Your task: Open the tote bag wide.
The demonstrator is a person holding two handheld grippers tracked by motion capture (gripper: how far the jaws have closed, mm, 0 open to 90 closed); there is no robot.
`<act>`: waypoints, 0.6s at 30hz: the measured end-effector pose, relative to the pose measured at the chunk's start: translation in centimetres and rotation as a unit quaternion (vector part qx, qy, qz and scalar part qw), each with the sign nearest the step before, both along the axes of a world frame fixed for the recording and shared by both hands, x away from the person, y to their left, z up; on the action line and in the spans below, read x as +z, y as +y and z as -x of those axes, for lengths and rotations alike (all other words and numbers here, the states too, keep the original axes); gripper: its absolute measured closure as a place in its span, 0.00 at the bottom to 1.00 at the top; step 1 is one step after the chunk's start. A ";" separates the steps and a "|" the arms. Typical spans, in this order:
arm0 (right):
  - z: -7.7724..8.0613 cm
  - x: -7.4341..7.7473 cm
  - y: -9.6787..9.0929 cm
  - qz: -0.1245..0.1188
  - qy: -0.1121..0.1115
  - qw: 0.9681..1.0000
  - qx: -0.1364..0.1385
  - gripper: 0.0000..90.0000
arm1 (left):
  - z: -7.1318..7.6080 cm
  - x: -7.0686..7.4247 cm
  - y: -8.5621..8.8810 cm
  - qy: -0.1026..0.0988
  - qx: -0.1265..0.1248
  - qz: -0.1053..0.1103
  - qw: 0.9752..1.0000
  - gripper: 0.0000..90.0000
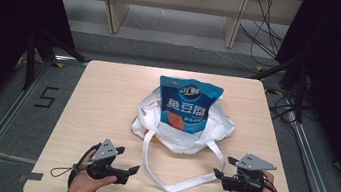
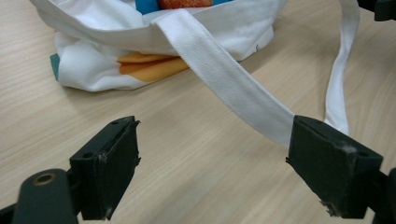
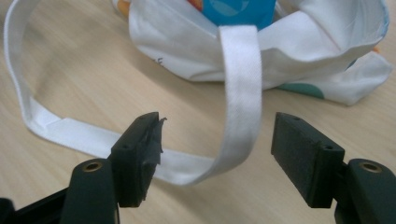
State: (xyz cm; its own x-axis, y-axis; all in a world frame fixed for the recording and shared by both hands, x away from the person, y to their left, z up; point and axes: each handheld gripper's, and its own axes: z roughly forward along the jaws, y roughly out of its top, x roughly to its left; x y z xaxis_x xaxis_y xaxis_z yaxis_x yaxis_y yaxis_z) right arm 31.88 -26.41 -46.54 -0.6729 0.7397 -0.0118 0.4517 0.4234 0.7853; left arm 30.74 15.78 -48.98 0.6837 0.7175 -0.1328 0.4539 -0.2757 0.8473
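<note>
Near the middle of the table (image 1: 108, 92) we see the white tote bag (image 1: 181, 128) slumped, a blue snack packet (image 1: 186, 103) standing upright in it with its long axis vertical and top edge tilted toward the far side. Its strap (image 1: 174, 177) loops toward us between our grippers. Our left gripper (image 2: 212, 158) is released, the strap passing just behind its right jaw. Our right gripper (image 3: 217, 154) is unclenched too, the strap hanging between its jaws, ungripped.
</note>
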 end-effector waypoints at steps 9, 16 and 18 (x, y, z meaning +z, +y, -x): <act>1.7 -0.9 0.1 0.009 0.021 1.000 0.002 0.36 | 0.9 -0.3 -0.3 0.000 -0.007 -0.012 1.000 0.17; 2.8 -1.5 0.0 0.015 0.023 1.000 0.011 0.34 | 2.1 -0.5 -1.0 0.007 -0.021 -0.014 1.000 0.17; 3.2 -1.6 0.0 0.016 0.033 0.999 0.011 0.33 | 2.4 -0.7 -1.2 0.005 -0.023 -0.021 0.999 0.17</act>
